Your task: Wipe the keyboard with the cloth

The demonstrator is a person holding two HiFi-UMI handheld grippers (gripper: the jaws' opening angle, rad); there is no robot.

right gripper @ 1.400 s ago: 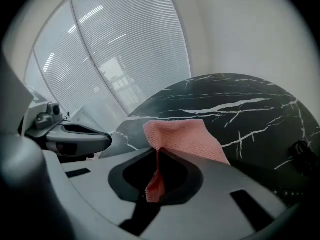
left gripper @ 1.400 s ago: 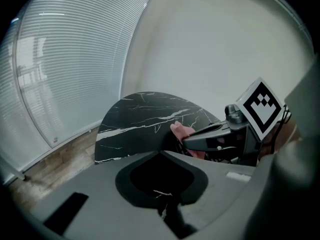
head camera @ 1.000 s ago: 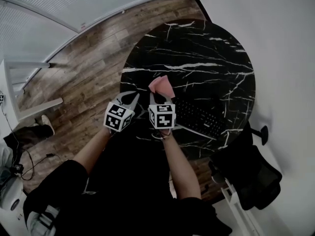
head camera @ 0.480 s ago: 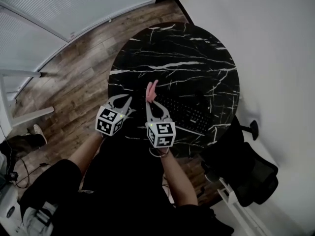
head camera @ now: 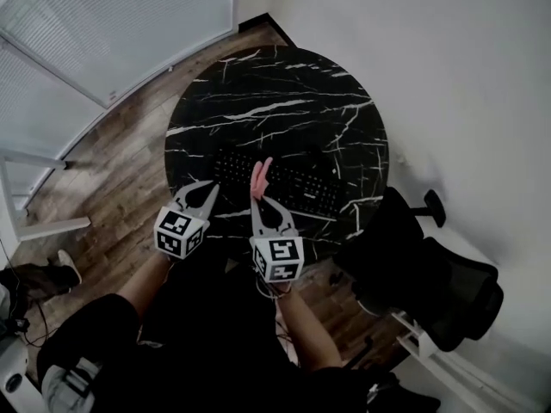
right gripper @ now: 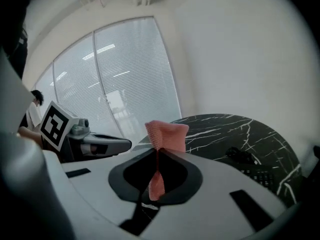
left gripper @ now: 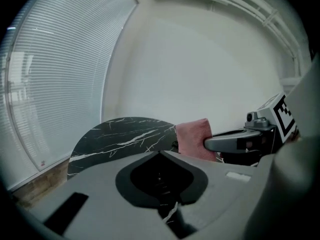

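Observation:
A black keyboard [head camera: 301, 185] lies on the near part of a round black marble table [head camera: 275, 101]. My right gripper [head camera: 256, 198] is shut on a pink cloth [head camera: 258, 175], which stands up from its tips over the keyboard's left-middle keys. In the right gripper view the cloth [right gripper: 166, 135] is pinched between the jaws, with the keyboard [right gripper: 257, 175] low at the right. My left gripper [head camera: 209, 186] is shut on nothing, near the table's edge by the keyboard's left end. The left gripper view shows the cloth [left gripper: 194, 138] beside the right gripper's finger [left gripper: 235, 141].
A black office chair [head camera: 430, 274] stands right of the table, close to its edge. Wooden floor [head camera: 112, 162] lies to the left, with window blinds [head camera: 103, 33] behind it. A white wall [head camera: 448, 76] runs along the right side.
The right gripper has carried the cloth from beside the keyboard's left end to over its keys. The left gripper has stayed alongside. The head view has shifted, so the table sits further left.

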